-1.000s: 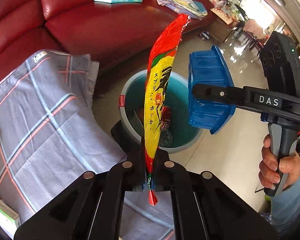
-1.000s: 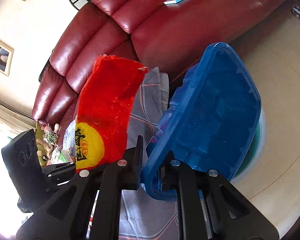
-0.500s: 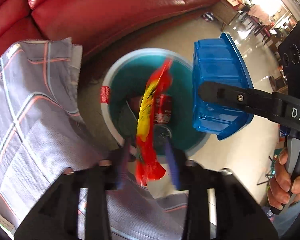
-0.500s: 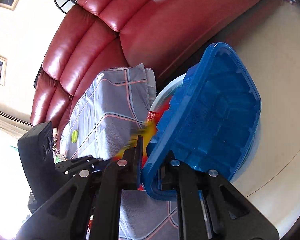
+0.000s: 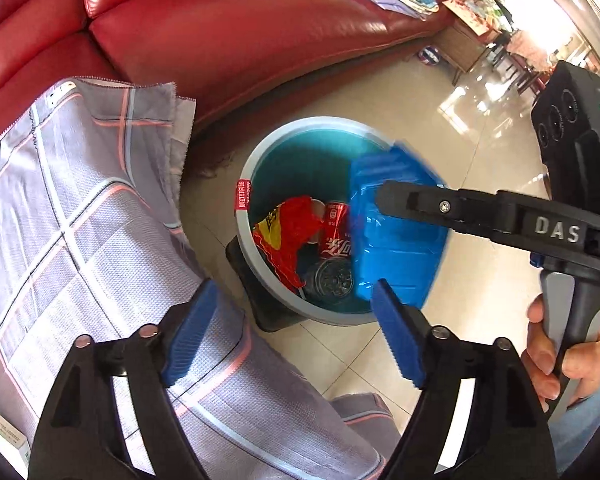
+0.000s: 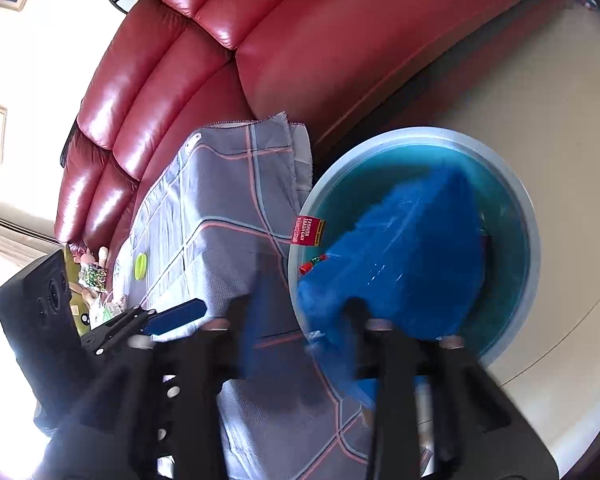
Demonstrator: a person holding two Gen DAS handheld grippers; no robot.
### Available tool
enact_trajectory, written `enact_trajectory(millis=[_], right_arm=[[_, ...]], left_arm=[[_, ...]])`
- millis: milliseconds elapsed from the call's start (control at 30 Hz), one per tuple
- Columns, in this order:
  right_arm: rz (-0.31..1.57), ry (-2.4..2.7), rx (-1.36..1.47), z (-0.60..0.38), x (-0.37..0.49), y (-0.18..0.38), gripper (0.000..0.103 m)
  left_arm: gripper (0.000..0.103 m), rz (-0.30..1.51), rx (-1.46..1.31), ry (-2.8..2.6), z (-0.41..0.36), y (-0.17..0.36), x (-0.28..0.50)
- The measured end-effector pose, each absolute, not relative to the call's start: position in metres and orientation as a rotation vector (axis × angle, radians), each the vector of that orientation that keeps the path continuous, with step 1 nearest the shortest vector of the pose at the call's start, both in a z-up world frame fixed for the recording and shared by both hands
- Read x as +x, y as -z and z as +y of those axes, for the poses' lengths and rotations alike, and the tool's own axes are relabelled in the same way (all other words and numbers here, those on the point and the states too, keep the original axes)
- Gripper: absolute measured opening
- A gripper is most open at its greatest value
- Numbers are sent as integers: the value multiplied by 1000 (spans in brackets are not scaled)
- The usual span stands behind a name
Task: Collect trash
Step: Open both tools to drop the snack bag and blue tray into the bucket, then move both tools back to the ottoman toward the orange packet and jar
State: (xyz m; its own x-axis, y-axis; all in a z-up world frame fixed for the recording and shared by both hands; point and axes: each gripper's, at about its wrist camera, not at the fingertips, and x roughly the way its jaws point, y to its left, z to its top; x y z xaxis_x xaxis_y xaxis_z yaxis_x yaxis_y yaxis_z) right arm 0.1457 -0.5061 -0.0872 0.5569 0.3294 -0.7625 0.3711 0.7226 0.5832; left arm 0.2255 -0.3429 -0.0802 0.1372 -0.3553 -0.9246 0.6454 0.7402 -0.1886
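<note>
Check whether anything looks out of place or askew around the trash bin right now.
The blue plastic tray looks odd: it sits tilted across the bin's rim, blurred, only partly inside. The red wrapper and red can already lie inside.

Glossy red leather sofa [image 5: 228, 36], woven checked cloth [image 5: 80, 216], glossy tiles [image 5: 480, 128]

We see the left claw [image 5: 296, 336] built from matte black linkage arms with round silver rivets at the pivots, and blue ribbed pads [image 5: 396, 340] with a saw-tooth edge. The right claw [image 5: 384, 204] has a long black finger with a small silver screw and white letters "DAS" printed along it. Its handle is grey with a black body behind carrying round lenses and a tiny green light. The hand [image 5: 560, 356] on that handle comes out of a light blue sleeve [image 5: 580, 420].
</note>
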Motion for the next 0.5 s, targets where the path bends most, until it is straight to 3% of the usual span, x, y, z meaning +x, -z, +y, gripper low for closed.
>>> enact_trajectory(millis=[300, 500], right_arm=[[1025, 78, 781, -501, 142, 79, 82], [1065, 107, 768, -491, 138, 75, 84]], left_arm=[[90, 1211, 263, 738, -324, 63, 218], [91, 1192, 249, 741, -308, 53, 213]])
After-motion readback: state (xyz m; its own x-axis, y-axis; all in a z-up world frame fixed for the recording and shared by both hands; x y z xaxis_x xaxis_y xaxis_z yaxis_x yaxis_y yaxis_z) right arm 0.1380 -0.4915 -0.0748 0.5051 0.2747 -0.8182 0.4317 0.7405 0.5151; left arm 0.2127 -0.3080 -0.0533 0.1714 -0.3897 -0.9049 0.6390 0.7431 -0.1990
